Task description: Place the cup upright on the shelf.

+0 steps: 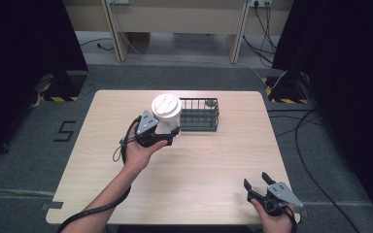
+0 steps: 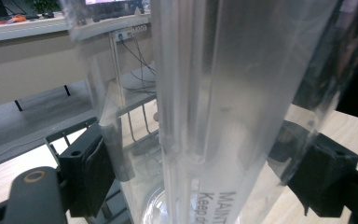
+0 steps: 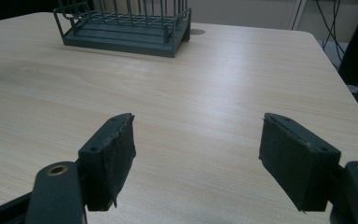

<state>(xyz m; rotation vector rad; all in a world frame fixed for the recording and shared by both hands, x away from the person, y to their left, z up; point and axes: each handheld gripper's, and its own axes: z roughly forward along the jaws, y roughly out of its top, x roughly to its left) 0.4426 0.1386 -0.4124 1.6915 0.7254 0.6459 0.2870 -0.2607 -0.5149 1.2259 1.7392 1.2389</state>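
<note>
A clear plastic canister [image 1: 167,116] with a white lid [image 1: 166,106] stands upright between the jaws of my left gripper [image 1: 171,137], which is shut on its lower body. It sits just left of a dark wire basket [image 1: 200,114]. In the left gripper view the canister [image 2: 223,93] rises close up, with black print low on its wall, and one pad [image 2: 91,172] presses each side. My right gripper [image 1: 256,180] hovers open near the table's front right corner. Its jaws [image 3: 198,158] stand wide apart over bare wood, and the basket [image 3: 126,28] lies far ahead.
The light wooden table [image 1: 209,165] has a small round mark by the basket's far right corner [image 1: 209,102]. Beyond the table are grey carpet, desk legs and cables. Black curtains flank both sides.
</note>
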